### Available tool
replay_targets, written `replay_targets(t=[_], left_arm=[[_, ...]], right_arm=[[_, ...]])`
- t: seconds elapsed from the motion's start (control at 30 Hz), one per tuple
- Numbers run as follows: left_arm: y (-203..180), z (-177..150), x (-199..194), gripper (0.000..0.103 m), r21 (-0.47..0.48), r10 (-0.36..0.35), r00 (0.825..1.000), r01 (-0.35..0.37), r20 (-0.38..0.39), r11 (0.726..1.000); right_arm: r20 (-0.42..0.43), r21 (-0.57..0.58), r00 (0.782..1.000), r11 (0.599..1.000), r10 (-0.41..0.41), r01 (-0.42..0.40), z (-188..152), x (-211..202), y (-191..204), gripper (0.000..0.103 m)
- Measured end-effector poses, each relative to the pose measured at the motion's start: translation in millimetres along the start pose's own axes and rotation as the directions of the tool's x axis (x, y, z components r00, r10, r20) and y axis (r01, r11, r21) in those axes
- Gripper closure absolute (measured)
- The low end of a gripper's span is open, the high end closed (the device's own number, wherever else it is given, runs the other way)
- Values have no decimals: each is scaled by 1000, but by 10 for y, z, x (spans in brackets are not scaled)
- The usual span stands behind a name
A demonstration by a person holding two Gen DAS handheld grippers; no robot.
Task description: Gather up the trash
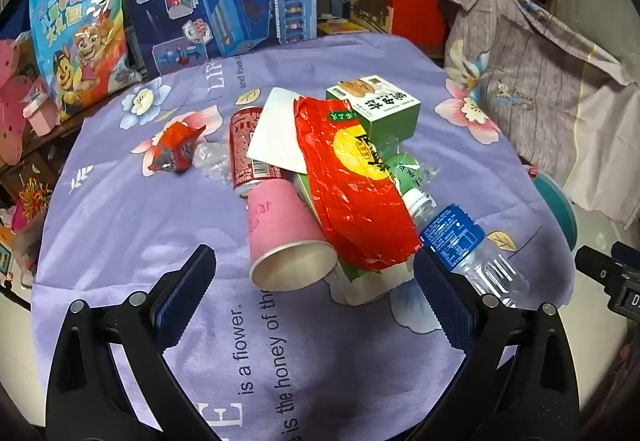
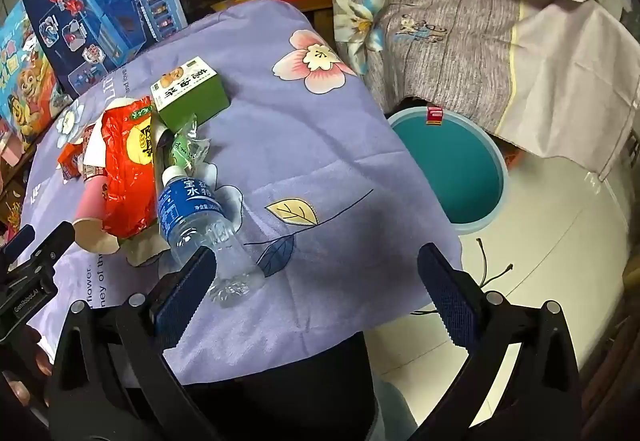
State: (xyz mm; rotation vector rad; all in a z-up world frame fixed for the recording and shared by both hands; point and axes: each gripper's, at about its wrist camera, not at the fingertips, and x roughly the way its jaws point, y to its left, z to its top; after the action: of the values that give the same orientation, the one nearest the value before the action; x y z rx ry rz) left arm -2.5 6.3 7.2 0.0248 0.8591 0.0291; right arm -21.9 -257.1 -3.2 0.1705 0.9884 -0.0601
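Though the red wrapper (image 1: 352,185) hides much of the trash pile on the counter (image 1: 120,225), both grippers' jaws stand apart, empty, and the teal bin (image 2: 452,169) holds nothing visible.

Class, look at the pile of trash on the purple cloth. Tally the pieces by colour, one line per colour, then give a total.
Red: 3, can, big wrapper, small crumpled wrapper
Green: 3, box, carton, small packet
Pink: 1, paper cup
White: 1, card
Clear: 2, water bottle, crumpled plastic
Total: 10

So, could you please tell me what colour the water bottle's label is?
Blue label with white text, clearest in the right wrist view.
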Motion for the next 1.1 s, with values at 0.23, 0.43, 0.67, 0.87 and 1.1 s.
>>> replay_targets(t=[0.23,0.43,0.67,0.87,1.1], left_arm=[[12,12,-11,4,-1,2,1000,-2,1,1000],[35,22,-27,4,-5,2,1000,-2,1,1000],[51,30,-34,4,-6,2,1000,-2,2,1000],[46,20,-29,4,-5,2,1000,-2,2,1000],[42,16,-23,4,-6,1,1000,-1,2,1000]], right_arm=[[-3,-1,1000,1000,8,-8,5,-24,10,6],[-9,7,1000,1000,16,-16,19,-24,-3,6],[-12,17,1000,1000,21,-20,33,-24,-29,6],[-14,19,1000,1000,22,-21,35,-25,-32,6],[-15,20,1000,1000,23,-23,39,-30,-39,6]])
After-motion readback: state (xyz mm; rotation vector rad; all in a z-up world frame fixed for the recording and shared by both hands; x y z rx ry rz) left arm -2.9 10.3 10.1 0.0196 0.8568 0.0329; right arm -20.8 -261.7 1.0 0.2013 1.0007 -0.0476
